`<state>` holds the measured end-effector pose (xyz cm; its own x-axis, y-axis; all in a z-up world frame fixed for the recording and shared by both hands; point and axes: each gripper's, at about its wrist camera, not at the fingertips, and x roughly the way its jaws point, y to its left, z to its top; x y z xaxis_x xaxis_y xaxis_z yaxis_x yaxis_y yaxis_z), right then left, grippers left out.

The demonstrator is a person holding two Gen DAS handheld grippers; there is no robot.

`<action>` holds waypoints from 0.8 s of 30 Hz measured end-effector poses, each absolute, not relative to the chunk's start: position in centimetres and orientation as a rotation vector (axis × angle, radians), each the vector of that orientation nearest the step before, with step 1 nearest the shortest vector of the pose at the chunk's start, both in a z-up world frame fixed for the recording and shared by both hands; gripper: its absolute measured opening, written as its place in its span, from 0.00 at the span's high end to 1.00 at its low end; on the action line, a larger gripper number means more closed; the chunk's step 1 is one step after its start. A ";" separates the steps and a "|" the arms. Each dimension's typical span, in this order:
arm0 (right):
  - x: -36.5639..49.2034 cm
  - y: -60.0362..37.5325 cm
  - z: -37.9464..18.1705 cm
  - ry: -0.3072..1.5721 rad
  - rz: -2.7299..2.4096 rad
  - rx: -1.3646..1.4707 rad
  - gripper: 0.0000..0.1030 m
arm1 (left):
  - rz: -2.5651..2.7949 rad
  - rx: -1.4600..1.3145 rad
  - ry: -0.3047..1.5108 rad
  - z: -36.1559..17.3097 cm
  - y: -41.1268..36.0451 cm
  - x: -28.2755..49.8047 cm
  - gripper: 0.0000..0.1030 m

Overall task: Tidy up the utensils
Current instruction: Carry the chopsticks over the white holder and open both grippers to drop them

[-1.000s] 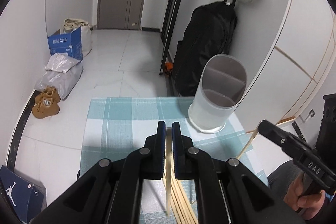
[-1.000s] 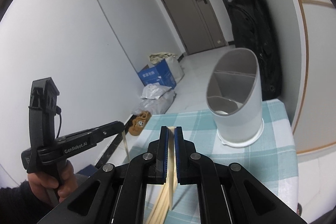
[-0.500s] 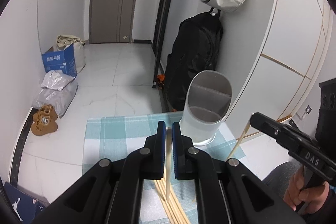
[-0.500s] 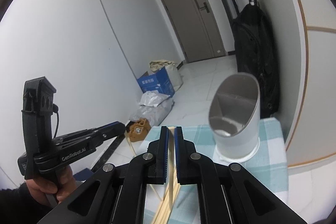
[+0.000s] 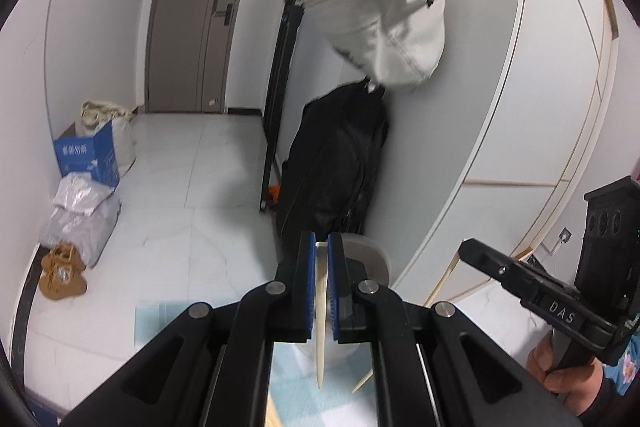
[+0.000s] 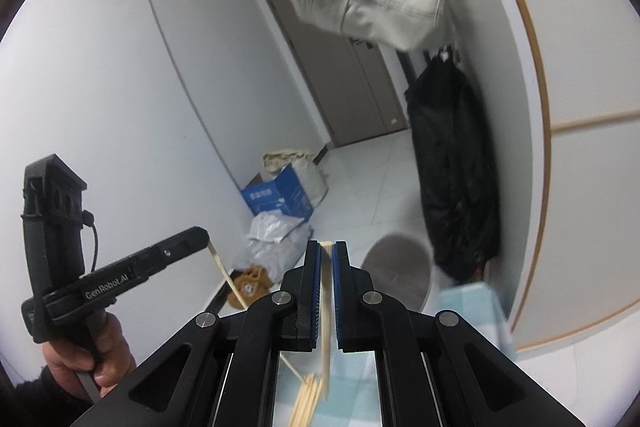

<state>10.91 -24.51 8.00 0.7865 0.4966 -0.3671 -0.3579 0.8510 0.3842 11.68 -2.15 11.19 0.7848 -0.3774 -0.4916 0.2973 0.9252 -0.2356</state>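
Chopsticks: left gripper clamps one, right gripper clamps another, both lifted above the pile on the checked cloth, near a blurred, seemingly grey holder.

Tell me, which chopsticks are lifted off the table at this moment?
Two: one clamped in the left gripper, one in the right gripper, both hanging tip-down. The loose chopsticks lie flat on the checked cloth.

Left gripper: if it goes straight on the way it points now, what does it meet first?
Probably the grey utensil holder, whose rim shows just beyond the left gripper, which is shut on a chopstick. Depth is unclear, so it might pass above it.
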 end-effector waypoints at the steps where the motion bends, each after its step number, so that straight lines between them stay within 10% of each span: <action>1: 11.2 -24.7 8.5 0.460 0.475 0.302 0.95 | -0.369 -0.146 0.554 11.6 -2.5 12.0 0.98; 24: 21.0 -27.1 12.3 0.398 0.368 0.167 0.95 | -0.420 -0.125 0.548 11.0 -6.1 21.3 0.98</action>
<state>21.04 -27.12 12.27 0.8569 0.3813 -0.3468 -0.3167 0.9204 0.2293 21.31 -6.15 11.00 0.7715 -0.4190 -0.4788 0.3531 0.9080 -0.2256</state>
